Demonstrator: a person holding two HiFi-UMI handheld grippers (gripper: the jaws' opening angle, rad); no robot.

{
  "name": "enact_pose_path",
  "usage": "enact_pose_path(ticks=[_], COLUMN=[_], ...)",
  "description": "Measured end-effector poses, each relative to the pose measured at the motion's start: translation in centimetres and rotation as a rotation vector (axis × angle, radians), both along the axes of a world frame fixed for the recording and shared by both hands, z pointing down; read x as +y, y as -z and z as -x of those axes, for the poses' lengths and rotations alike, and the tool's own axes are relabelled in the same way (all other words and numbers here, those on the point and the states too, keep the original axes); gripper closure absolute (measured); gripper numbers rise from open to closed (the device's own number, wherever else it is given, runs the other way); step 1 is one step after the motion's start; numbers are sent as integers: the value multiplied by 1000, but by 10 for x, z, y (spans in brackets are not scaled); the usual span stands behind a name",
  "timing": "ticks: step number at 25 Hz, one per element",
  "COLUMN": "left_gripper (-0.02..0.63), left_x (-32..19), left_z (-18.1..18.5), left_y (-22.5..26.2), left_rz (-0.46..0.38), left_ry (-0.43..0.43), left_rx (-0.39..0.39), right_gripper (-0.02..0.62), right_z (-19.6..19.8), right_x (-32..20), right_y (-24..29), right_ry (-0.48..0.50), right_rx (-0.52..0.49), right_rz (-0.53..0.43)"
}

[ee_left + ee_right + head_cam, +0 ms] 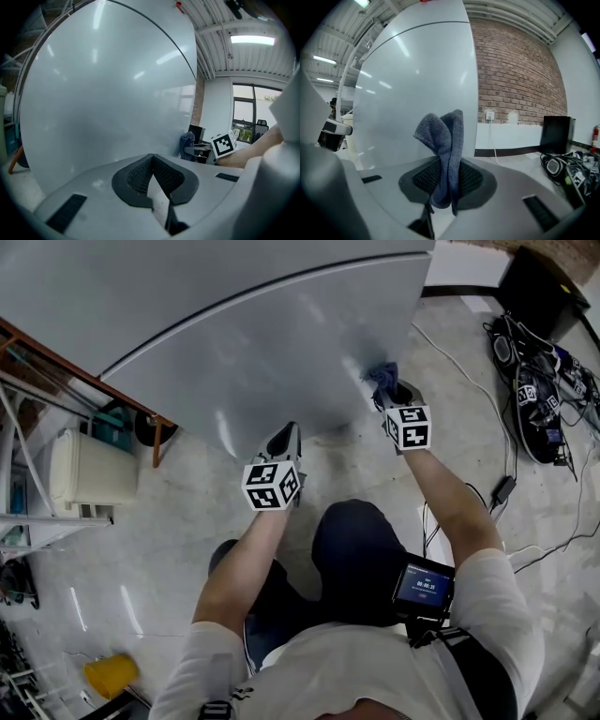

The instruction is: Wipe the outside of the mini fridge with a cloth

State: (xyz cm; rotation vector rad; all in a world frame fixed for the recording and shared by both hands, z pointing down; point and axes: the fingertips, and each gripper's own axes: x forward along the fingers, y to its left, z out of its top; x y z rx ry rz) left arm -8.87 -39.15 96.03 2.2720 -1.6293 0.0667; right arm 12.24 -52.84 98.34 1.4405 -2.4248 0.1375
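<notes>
1. Two grippers up at the mini fridge [281, 343], its pale grey door filling the top of the head view and catching streaks of ceiling light.
2. Over on the right gripper [385, 397]: jaws clamped narrow on the blue-grey cloth [382, 376], pinching its folded middle, two loose lobes standing up past the tips.
3. Same story from the right gripper view: cloth [443, 136] bunched between the dark ribbed pads [471, 178], mini fridge [412, 70] edge right behind it, brick wall [515, 70] and a wall socket [489, 115] off beyond.
4. Cloth sitting at the door's right edge, low down; touching or just shy of it, hard to call.
5. On to the left gripper [285, 435]: jaws pressed together tip to tip, nothing between them, pointing at the lower part of the door, well to the left of the cloth.
6. From the left gripper view, closed pads [136, 176] in front of a broad stretch of mini fridge [103, 93], with the cloth [187, 140] and the right gripper [191, 150] off at the door's right edge.
7. Down on the floor: tangle of cables and headphones [539, 390] to the right, yellow container [111, 675] at lower left.
</notes>
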Motion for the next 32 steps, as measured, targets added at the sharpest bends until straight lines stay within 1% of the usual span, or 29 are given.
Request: enact_pose_path(ticks=[3, 9, 12, 15, 17, 20, 23, 32], left_gripper=[601, 601, 601, 601, 601, 601, 601, 602], left_x=[-1, -5, -5, -4, -2, 1, 4, 15], left_z=[3, 19, 24, 26, 24, 20, 22, 13], left_y=[0, 7, 12, 31, 56, 109, 168, 373], left_rz=[-2, -12, 2, 24, 23, 8, -10, -36], left_ry=[6, 16, 19, 4, -28, -75, -89, -71], left_rx=[8, 28, 46, 60, 54, 40, 44, 62], right_gripper=[509, 509, 509, 509, 510, 509, 510, 510], right_z=[0, 6, 5, 6, 7, 11, 19, 15], right_x=[-1, 6, 13, 21, 30, 45, 56, 85], right_y=[0, 3, 8, 27, 48, 93, 157, 400], right_ry=[-3, -11, -21, -30, -32, -27, -10, 48], right_rx=[3, 9, 9, 10, 9, 7, 0, -26], right_rz=[0, 10, 24, 51, 69, 84, 73, -1])
